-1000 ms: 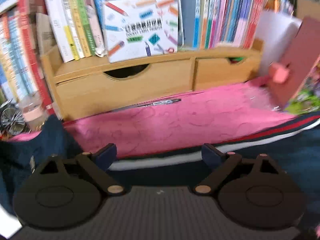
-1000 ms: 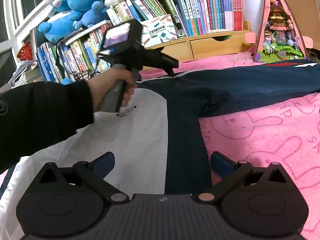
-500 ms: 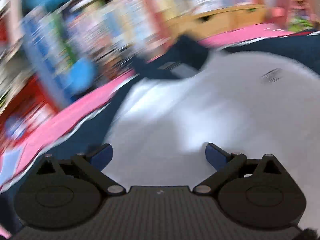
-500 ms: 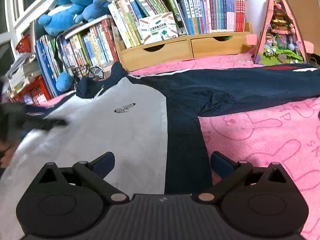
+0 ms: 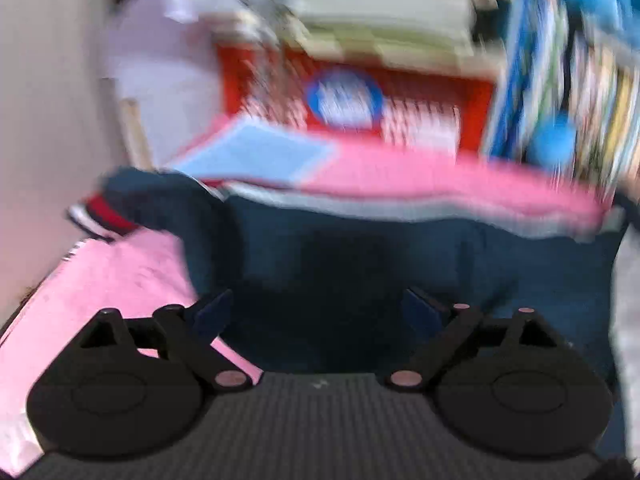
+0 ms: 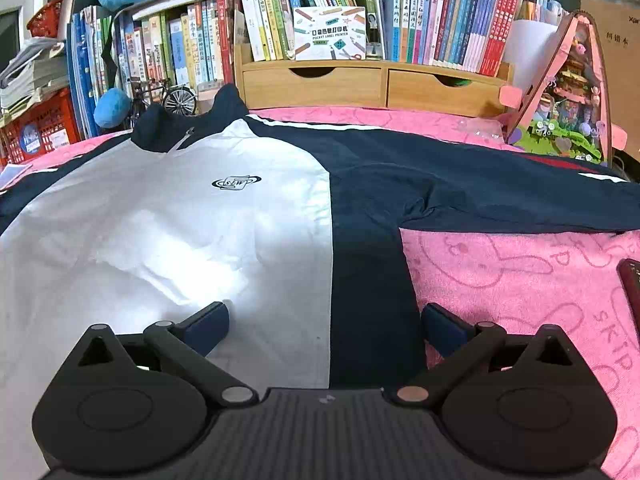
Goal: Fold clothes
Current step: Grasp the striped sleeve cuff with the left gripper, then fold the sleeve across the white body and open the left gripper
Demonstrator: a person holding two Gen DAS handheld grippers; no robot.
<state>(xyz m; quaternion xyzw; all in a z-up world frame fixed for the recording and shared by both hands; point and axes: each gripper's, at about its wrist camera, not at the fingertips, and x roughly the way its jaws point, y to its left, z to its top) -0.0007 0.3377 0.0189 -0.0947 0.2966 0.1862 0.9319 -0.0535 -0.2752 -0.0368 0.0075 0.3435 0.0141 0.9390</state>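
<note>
We see our right gripper (image 6: 325, 322) at six o'clock, jaws spread wide above the white and navy jacket (image 6: 248, 216) lying flat on the pink towel (image 6: 520, 280). At twelve o'clock, books (image 6: 452, 16) line a wooden drawer shelf (image 6: 372, 84).

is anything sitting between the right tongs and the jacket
Nothing visible. The right tongs are open right over the jacket, at the seam between white front and navy side, with only fabric ahead.

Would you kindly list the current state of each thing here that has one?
Jacket: spread flat, unfolded, collar zipped.
Right sleeve: stretched out sideways.
Wooden drawers: both closed.
Left gripper: open, over navy fabric, holding nothing.
Right gripper: open, above the jacket.
</note>
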